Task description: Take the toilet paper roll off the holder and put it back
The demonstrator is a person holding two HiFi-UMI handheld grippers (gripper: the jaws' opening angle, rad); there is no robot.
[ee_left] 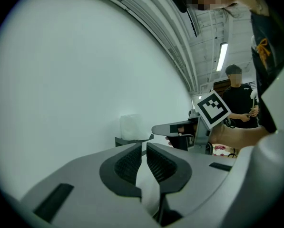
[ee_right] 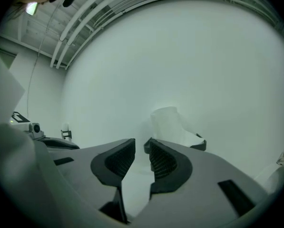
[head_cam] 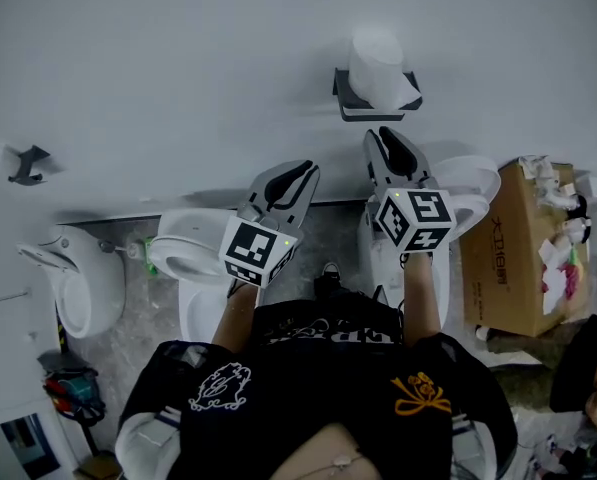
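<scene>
The white toilet paper roll (head_cam: 376,63) sits on the dark wall holder (head_cam: 350,104), with a loose sheet hanging at its right. My right gripper (head_cam: 383,136) points at the wall just below the holder, jaws a little apart, nothing between them. The right gripper view shows the roll (ee_right: 165,122) and holder (ee_right: 199,145) just beyond the right gripper (ee_right: 142,144). My left gripper (head_cam: 306,171) is further left and lower, away from the holder. In its own view, the left gripper (ee_left: 143,146) shows only a thin slit and holds nothing; the roll (ee_left: 131,127) lies ahead.
Toilet bowls stand on the floor below, one at the left (head_cam: 183,253), one under my right arm (head_cam: 475,183), and another fixture (head_cam: 78,280) further left. A cardboard box (head_cam: 513,248) with crumpled paper is at the right. A small hook (head_cam: 23,163) is on the wall. A person (ee_left: 237,99) stands behind.
</scene>
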